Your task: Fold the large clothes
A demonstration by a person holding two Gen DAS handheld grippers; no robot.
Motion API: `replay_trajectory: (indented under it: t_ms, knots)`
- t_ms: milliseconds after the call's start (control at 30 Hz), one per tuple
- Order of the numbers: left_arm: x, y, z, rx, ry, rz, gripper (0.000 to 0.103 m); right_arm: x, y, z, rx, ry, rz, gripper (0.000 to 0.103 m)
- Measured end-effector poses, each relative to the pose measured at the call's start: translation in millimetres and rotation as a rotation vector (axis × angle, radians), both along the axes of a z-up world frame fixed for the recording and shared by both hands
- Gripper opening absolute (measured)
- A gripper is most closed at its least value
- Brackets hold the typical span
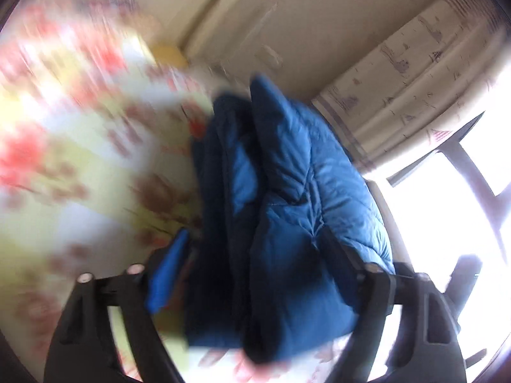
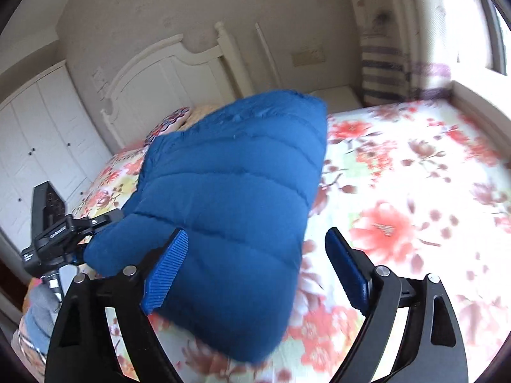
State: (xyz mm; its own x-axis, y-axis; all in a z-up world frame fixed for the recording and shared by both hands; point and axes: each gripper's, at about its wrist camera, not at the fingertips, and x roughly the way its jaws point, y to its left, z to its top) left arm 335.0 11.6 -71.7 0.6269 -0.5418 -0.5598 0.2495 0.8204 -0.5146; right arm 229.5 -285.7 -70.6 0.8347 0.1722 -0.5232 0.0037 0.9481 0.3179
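Note:
A blue quilted puffer jacket (image 1: 287, 210) is bunched in thick folds between the fingers of my left gripper (image 1: 252, 265), which is shut on it and holds it up off the bed. In the right wrist view the same jacket (image 2: 230, 198) hangs as a folded bundle above the floral bedspread (image 2: 399, 191). My right gripper (image 2: 255, 268) is open, its blue pads either side of the jacket's lower part without clamping it. The left gripper's body (image 2: 57, 233) shows at the left edge of that view.
The bed has a floral sheet (image 1: 64, 159), a white headboard (image 2: 166, 76) and a pillow (image 2: 172, 121) at its head. White wardrobe doors (image 2: 35, 134) stand left. A curtain (image 1: 415, 89) and bright window (image 1: 447, 191) are on the right.

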Motion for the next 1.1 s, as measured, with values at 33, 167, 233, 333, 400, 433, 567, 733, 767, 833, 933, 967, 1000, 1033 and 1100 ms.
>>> replay_trajectory:
  t_ms: [33, 167, 233, 333, 400, 433, 567, 733, 767, 833, 933, 967, 1000, 1033, 1100]
  knots:
    - [-16.1, 3.3, 14.9, 0.039, -0.060, 0.034, 0.101, -12.2, -1.4, 6.9, -0.013, -0.038, -0.015, 0.088]
    - [-94.0, 3.1, 82.2, 0.195, -0.306, 0.137, 0.101, -93.6, 35.9, 36.2, -0.201, -0.187, -0.092, 0.098]
    - [-125.6, -7.3, 98.7, 0.285, -0.356, 0.176, 0.101, -122.7, 52.2, 41.2, -0.258, -0.222, -0.141, 0.098]
    - [-166.5, -29.0, 103.0, 0.351, -0.406, 0.216, 0.101, -152.0, 70.3, 34.1, -0.240, -0.224, -0.186, 0.098]
    - [-188.1, -32.9, 91.5, 0.369, -0.415, 0.220, 0.101, -160.8, 81.1, 24.0, -0.270, -0.211, -0.193, 0.098]
    - [-198.1, -34.9, 83.3, 0.373, -0.414, 0.216, 0.101, -163.3, 86.9, 19.2, -0.302, -0.207, -0.199, 0.098]
    - [-223.0, -35.7, 56.1, 0.402, -0.392, 0.200, 0.101, -164.3, 90.0, 1.7, -0.338, -0.183, -0.248, 0.098]
    - [-227.7, -39.4, 39.7, 0.436, -0.378, 0.193, 0.101, -163.0, 93.7, 6.4, -0.343, -0.196, -0.263, 0.098]
    - [-228.6, -39.9, 38.3, 0.439, -0.377, 0.193, 0.101, -163.5, 95.2, 7.7, -0.352, -0.203, -0.265, 0.098]
    - [-227.4, -39.3, 36.5, 0.437, -0.367, 0.193, 0.101, -163.9, 98.3, 8.7, -0.370, -0.211, -0.263, 0.098]
    - [-228.0, -39.8, 36.2, 0.443, -0.370, 0.198, 0.101, -166.8, 99.8, 11.4, -0.375, -0.226, -0.266, 0.098]
    - [-228.3, -40.1, 36.0, 0.447, -0.372, 0.200, 0.101, -167.6, 99.4, 12.4, -0.375, -0.231, -0.269, 0.098]
    - [-228.5, -40.1, 36.6, 0.449, -0.374, 0.201, 0.101, -167.8, 99.4, 12.9, -0.376, -0.233, -0.268, 0.098]
    - [-228.7, -40.5, 35.9, 0.453, -0.376, 0.202, 0.101, -168.1, 99.6, 13.2, -0.378, -0.235, -0.268, 0.098]
    - [-228.8, -41.1, 35.3, 0.462, -0.377, 0.204, 0.101, -168.1, 100.0, 13.1, -0.383, -0.235, -0.266, 0.098]
